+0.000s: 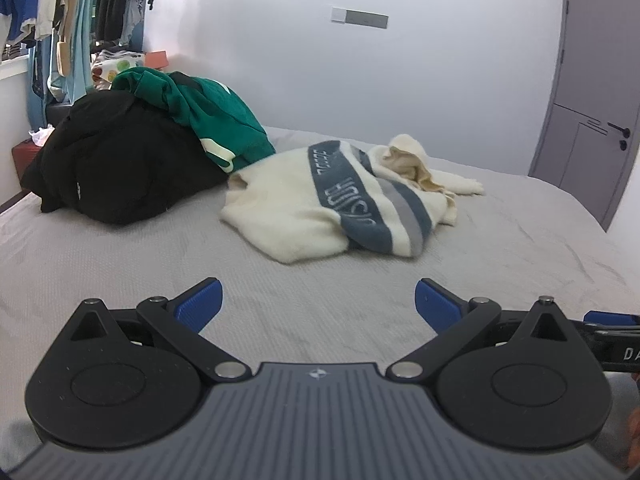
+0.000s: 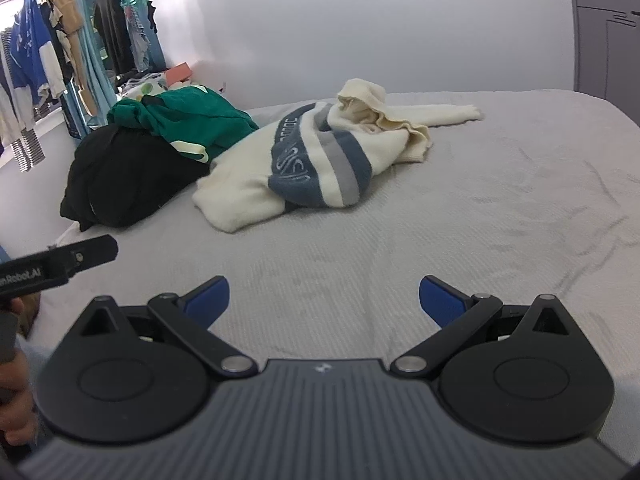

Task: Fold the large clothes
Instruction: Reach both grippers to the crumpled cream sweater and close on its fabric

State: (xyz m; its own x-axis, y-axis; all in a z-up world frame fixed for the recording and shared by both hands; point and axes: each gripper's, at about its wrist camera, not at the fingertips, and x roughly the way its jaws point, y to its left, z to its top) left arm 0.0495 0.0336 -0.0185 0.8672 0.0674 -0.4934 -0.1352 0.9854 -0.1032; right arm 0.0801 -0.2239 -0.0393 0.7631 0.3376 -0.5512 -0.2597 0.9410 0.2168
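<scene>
A cream sweater (image 1: 296,204) with blue and grey stripes is seen crumpled on the grey bed (image 1: 120,280), touching a heap made of a green top (image 1: 208,116) and black clothes (image 1: 120,164). The left gripper (image 1: 318,300) and right gripper (image 2: 324,298) are held spread wide and empty above bare bedding, well short of the sweater.

A bed (image 1: 120,264) with a pale grey textured cover fills most of the room. Behind it stands a plain white wall (image 1: 440,60) bearing a small switch plate (image 1: 359,17). At the right is a grey door (image 1: 592,92) with a dark handle. At the left, clothes hang on a rail (image 2: 48,40) beside a blue curtain (image 2: 86,80). Soft daylight comes from the left.
</scene>
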